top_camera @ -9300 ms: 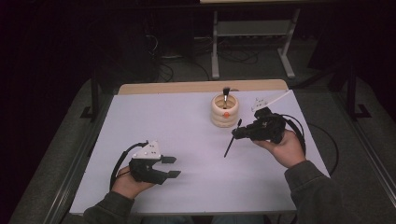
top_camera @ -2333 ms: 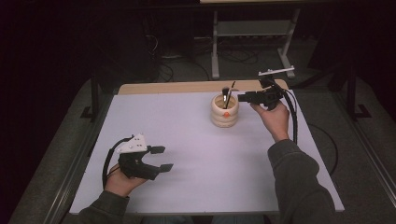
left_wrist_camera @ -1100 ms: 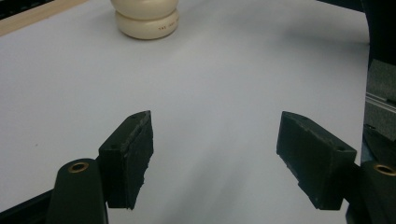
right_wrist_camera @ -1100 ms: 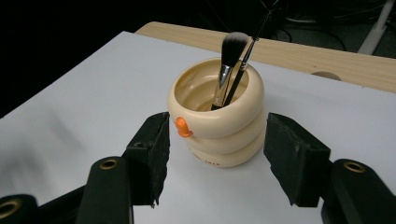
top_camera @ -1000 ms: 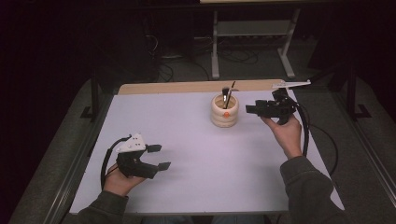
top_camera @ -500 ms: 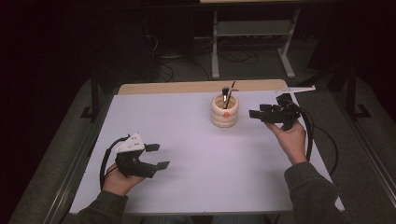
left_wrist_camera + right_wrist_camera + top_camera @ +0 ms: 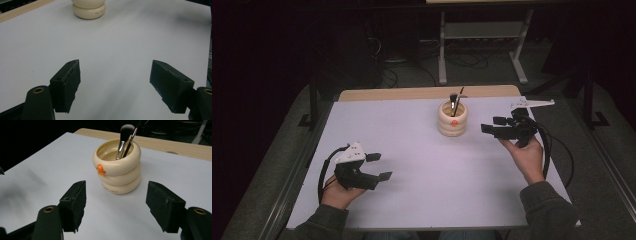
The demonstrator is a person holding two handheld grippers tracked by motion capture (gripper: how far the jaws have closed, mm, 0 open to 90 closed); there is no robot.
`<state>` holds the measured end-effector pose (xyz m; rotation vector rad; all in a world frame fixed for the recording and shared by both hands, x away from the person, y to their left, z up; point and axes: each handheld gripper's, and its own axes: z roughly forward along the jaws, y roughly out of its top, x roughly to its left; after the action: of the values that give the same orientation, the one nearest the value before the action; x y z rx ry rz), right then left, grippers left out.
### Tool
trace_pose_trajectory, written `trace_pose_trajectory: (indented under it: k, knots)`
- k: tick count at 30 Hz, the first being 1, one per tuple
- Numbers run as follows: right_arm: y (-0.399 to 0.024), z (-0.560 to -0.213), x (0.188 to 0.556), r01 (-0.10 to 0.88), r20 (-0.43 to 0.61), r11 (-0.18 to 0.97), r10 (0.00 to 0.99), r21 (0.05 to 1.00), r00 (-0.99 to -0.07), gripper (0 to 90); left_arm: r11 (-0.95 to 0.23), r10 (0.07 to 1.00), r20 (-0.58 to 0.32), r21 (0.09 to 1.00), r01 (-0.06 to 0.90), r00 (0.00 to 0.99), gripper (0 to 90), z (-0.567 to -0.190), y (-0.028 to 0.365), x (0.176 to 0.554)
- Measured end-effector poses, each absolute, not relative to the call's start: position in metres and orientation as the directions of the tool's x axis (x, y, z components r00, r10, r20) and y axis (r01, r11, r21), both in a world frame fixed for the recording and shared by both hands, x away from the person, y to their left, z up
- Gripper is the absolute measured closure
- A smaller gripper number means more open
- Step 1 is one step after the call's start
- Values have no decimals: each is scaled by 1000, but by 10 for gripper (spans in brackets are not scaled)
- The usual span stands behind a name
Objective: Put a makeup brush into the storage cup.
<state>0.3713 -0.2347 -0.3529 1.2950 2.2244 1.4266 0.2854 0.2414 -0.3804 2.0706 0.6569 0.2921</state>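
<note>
Holder [image 7: 452, 120] stands upright toward the table's [image 7: 412, 200] far edge, its long axis vertical, mouth up. Your right gripper [image 7: 494, 126] sits just beside it, jaws wide, just opening further, empty. Your left gripper [image 7: 381, 166] rests well apart near you, jaws wide, empty. Two brushes [image 7: 123, 138] lean inside, bristles up.

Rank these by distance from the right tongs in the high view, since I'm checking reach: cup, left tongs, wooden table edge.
1. Cup, just left of the right tongs.
2. Wooden table edge, at the far side.
3. Left tongs, near the front left.
</note>
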Motion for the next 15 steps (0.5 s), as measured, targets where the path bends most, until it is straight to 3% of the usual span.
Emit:
trace_pose_trajectory:
  k: [15]
  knots:
    - [-230, -370, 353, 529, 222, 193, 752, 826, -621, 279, -419, 598, -43, 835, 358, 801, 234, -384, 249, 284]
